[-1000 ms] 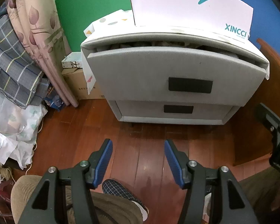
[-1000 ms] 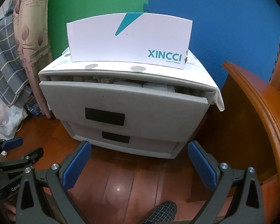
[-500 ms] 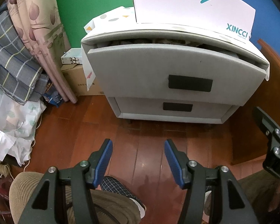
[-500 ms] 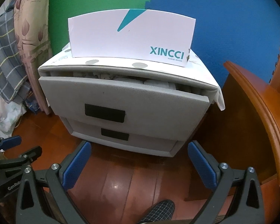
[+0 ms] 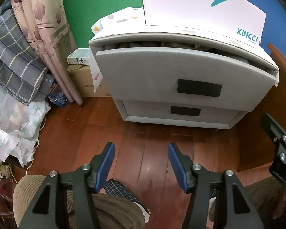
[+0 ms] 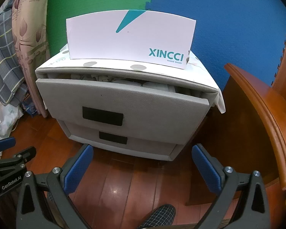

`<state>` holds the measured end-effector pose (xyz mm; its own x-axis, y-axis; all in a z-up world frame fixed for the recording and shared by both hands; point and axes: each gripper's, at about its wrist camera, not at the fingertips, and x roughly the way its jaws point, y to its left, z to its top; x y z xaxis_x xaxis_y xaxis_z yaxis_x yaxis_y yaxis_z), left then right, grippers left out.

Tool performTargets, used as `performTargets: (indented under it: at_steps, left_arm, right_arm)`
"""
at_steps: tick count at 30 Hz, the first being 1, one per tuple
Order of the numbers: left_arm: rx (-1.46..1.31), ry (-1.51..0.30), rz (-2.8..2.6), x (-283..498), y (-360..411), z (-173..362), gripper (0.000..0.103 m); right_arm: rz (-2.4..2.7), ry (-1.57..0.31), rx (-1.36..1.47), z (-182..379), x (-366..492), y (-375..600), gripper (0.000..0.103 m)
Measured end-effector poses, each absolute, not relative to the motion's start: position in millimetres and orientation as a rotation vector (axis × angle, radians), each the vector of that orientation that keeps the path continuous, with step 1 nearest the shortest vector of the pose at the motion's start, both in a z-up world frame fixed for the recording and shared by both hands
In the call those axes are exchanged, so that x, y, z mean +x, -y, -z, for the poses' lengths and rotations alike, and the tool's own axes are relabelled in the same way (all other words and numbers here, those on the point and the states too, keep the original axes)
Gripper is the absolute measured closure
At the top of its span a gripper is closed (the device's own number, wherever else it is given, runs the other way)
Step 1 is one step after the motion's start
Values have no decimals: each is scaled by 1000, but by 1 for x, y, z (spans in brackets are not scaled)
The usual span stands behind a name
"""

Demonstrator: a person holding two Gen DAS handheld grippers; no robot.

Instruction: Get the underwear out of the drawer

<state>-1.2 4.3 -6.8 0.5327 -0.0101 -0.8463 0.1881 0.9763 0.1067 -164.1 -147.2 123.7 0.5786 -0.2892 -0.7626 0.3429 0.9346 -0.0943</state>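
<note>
A grey two-drawer nightstand stands on the wooden floor ahead. Its top drawer is pulled out a little, and folded pale underwear shows in the gap; in the left wrist view the gap shows darker cloth. The lower drawer is closed. My left gripper is open and empty, low over the floor, well short of the nightstand. My right gripper is open wide and empty, also short of it.
A white XINCCI shoe box sits on the nightstand top. Curtains and plaid bedding pile at the left, with cardboard boxes beside the nightstand. A wooden bed frame is at the right. My slippered foot is below.
Both grippers have drawn back and risen slightly, so the nightstand looks a little smaller and lower in view. Jaws stay open. The drawer has not moved.
</note>
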Motion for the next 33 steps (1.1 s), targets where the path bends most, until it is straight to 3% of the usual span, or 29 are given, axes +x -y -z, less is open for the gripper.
performTargets:
  at_steps: [33]
  left_arm:
    - [170,-1011,118,3,-7,8,44]
  right_arm:
    - [381,-891,96,-121,-166,150,1]
